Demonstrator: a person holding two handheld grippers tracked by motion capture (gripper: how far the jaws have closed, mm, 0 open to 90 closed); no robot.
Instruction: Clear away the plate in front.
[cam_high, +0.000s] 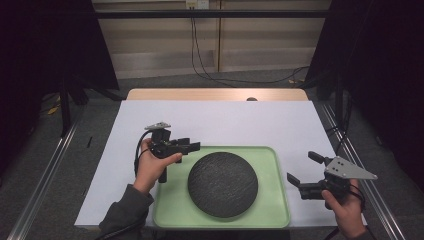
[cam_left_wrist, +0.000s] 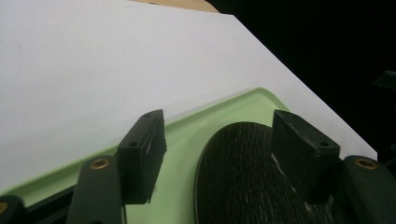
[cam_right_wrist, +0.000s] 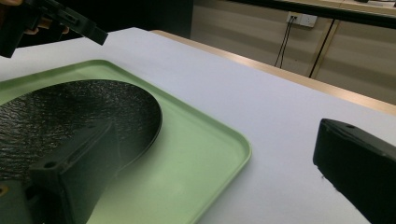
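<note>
Dark round plate (cam_high: 223, 184) lying flat in the middle of a green tray (cam_high: 272, 212), itself set on the white-covered table (cam_high: 220, 120) near the person's edge. Left gripper (cam_high: 194, 146) hovers over the tray's left rim, its fingers (cam_left_wrist: 142, 149) spread with nothing between them and clear of the plate's edge, a stance that suggests a release. Right gripper (cam_high: 302, 167) waits beside the tray's right rim, fingers (cam_right_wrist: 74, 170) likewise spread and empty, angled toward the plate, probably to steady the tray or take over.
</note>
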